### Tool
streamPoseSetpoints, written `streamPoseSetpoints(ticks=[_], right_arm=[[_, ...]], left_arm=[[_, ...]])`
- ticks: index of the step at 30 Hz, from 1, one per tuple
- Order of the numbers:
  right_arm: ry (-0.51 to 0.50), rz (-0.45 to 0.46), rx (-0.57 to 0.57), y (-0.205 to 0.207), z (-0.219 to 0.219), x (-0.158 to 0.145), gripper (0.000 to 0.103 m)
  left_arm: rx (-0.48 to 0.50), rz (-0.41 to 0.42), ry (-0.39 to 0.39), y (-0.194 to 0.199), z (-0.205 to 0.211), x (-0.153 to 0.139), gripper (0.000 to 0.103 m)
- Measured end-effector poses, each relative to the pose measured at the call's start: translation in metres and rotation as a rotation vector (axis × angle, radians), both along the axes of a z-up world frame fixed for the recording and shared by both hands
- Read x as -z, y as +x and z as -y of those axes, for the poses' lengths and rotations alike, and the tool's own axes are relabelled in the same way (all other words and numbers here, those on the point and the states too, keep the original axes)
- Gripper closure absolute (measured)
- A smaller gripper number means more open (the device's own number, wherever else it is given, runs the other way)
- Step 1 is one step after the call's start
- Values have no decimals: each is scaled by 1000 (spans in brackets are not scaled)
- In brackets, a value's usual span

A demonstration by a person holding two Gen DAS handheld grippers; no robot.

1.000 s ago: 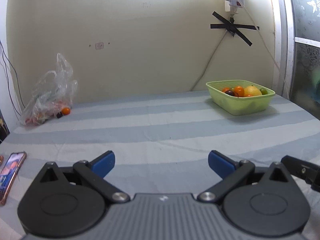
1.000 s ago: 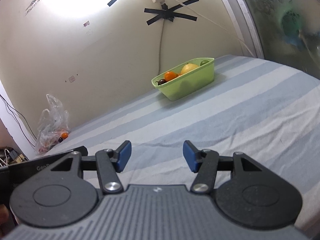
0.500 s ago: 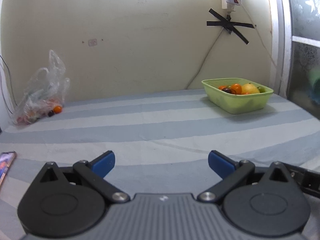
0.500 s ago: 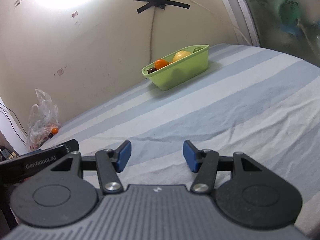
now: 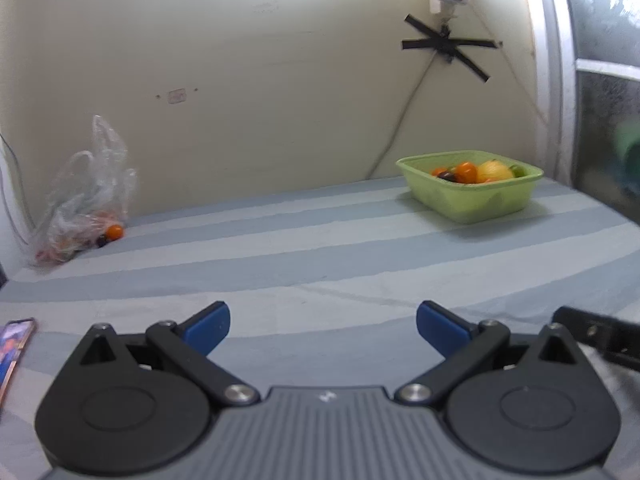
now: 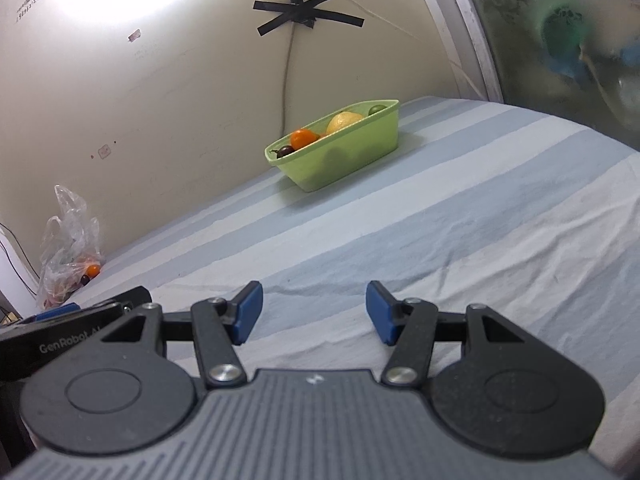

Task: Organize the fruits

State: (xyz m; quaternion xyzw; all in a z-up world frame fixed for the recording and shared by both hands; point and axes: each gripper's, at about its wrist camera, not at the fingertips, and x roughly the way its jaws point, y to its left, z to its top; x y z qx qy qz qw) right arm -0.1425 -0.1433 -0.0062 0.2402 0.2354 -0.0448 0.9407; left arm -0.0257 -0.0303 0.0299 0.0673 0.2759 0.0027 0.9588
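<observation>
At the far left, against the wall, a clear plastic bag (image 5: 82, 200) is slumping on the striped bed (image 5: 320, 248), with a small orange fruit (image 5: 115, 231) and a dark one (image 5: 101, 241) lying at its mouth; more fruit seems to be inside, though the film blurs it. A phone (image 5: 14, 344) is lying at the near left edge. The left gripper (image 5: 323, 326) is hovering low over the near part of the bed, its fingers (image 5: 208, 326) spread wide and carrying nothing. Just to its right the right gripper (image 6: 314, 314) is hanging beside it, fingers likewise parted and empty. At the far right a green basket (image 5: 472, 200) is sitting near the wall, already holding an orange (image 5: 465, 171), a yellow fruit (image 5: 495, 171), a dark fruit and a green one. Judging by this, the work is between transfers: neither tool is carrying fruit, and both are well apart from bag and basket. The next move is probably calling for a reach to the far left, fingers open around the loose orange fruit without snagging the plastic.
</observation>
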Motion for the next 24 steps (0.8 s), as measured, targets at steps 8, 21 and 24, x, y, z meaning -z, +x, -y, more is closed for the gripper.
streamPoseSetpoints(ticks=[8,21,24], right_arm=[[-3,15,-10,-4,-3,-4,43],[3,36,-14,-10,-3,-7,42],[7,45,-9,-11,-1,-8,42]], left_arm=[[-24,12,9,-7,-6,-4,0],[7,19,-45,-18,-7,-15,0],[13,-11,-48,-18,-4,-12,0]])
